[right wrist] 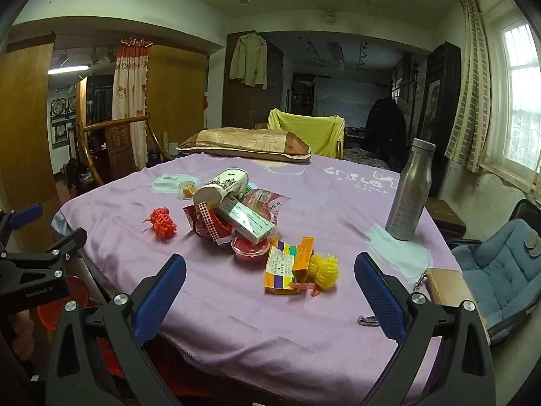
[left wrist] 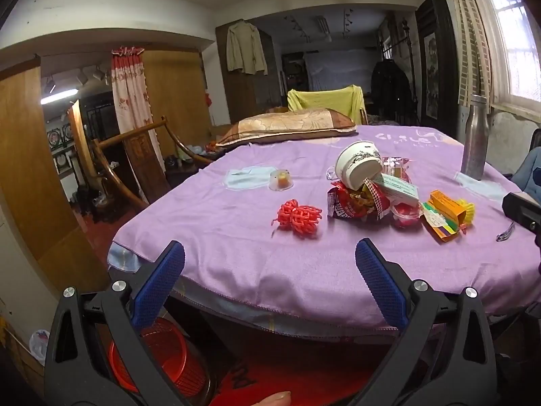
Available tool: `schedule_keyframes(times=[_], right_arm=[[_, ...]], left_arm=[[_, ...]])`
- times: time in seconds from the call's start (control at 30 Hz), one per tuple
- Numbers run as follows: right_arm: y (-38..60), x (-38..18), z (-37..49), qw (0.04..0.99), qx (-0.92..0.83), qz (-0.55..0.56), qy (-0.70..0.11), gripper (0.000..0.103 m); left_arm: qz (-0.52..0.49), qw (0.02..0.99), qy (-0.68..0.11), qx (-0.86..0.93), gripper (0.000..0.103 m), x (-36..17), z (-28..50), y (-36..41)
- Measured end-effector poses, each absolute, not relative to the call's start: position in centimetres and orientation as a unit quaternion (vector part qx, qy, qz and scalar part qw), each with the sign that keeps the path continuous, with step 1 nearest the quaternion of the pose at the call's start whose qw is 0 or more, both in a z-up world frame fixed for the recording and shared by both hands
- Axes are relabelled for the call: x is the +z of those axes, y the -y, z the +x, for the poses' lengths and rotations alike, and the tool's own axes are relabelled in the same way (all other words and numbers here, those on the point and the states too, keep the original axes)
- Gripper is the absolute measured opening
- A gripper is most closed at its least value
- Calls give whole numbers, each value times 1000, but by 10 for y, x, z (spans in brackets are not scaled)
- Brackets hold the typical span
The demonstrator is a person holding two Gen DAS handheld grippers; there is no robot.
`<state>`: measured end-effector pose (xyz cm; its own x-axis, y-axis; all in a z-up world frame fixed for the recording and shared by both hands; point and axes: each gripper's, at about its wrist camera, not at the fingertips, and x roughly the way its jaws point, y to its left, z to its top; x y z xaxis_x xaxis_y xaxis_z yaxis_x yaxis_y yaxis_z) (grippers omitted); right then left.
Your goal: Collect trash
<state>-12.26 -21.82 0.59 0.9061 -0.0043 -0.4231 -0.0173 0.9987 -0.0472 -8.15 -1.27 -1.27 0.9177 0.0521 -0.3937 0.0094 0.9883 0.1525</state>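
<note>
Both tongs hang spread wide and empty at the near edge of the tabletop (right wrist: 236,321), left tongs (left wrist: 270,284) and right tongs (right wrist: 270,291) each tilted slightly down, nothing between the pads.

Trash sits in a loose heap mid-cloth: a tipped paper cup (right wrist: 221,186) leaning on a red snack wrapper (right wrist: 206,225), a long green-white box (right wrist: 245,220) across them, a red-lidded plastic cup (right wrist: 250,248) beneath, an orange carton (right wrist: 287,265) touching a yellow foam net (right wrist: 324,270). A red foam net (left wrist: 299,218) lies apart to the left.

Risks, as judged:
- The heap is interleaved; pulling one piece likely drags or topples its neighbours, and the cup may roll.
- The steel bottle (right wrist: 409,193) stands upright near the heap's right; a wide sweep could knock it.
- The purple cloth is loose and may bunch under a pad.
- The red basket (left wrist: 162,358) under the edge looks like the bin, though it is half hidden; a drop from tabletop height could miss.
</note>
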Motion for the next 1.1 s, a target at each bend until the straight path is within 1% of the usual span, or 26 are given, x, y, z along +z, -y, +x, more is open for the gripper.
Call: schedule_keyframes(times=[1.1], right_arm=[[209,5,-125,975,14,-30,-220,98]], left_arm=[[67,975,-213,14,96,-14,-82,3]])
